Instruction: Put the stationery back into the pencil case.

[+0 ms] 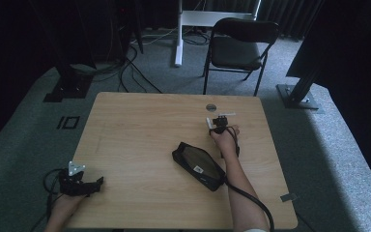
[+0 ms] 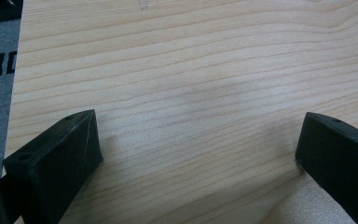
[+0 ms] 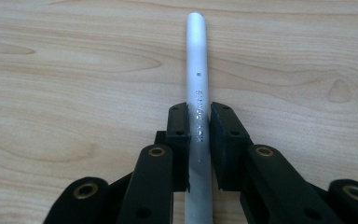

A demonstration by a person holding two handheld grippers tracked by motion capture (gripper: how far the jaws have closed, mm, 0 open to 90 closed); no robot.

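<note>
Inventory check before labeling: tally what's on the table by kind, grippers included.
Grippers: 2, left open over bare wood, right shut on the pen
Pen, white: 1
Pouch, black: 1
Round grey disc: 1
Total: 5

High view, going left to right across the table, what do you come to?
Left gripper with open jaws → black pouch → right gripper, shut on a white pen near the far edge of the table.
</note>
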